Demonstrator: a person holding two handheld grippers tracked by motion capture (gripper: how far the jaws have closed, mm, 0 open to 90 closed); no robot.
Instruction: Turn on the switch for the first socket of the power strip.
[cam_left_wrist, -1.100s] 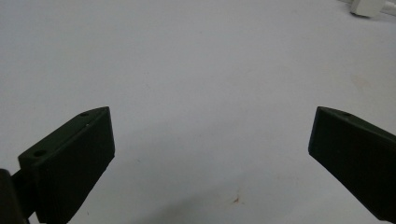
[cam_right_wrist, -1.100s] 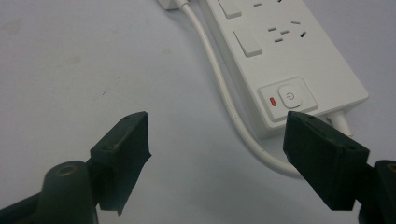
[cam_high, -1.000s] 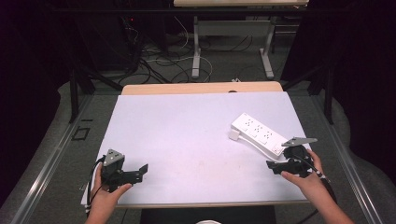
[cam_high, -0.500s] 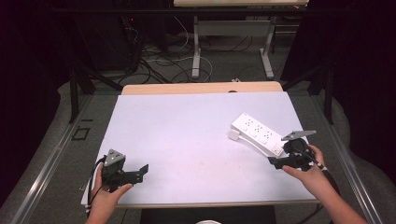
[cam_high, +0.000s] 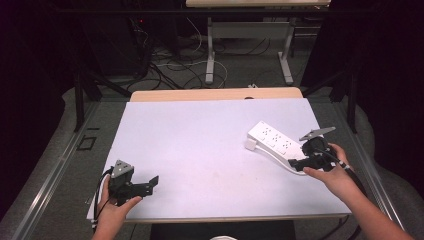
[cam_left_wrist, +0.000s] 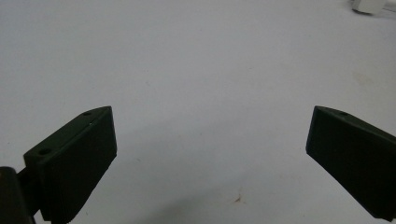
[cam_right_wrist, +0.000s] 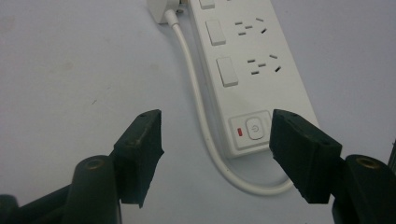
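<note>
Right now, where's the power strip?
High view: the power strip lies angled on the table's right side, its near end just ahead of the right tool; its white cord runs alongside.

White table (cam_high: 200, 130), bare in front of the left gripper (cam_high: 150, 182). White power strip (cam_high: 274, 140) with looped cord (cam_right_wrist: 205, 135) lies flat just ahead of the right gripper (cam_high: 295, 162).

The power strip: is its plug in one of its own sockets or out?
Out. In the right gripper view the power strip shows empty sockets, and its white plug lies beside it on the table.
</note>
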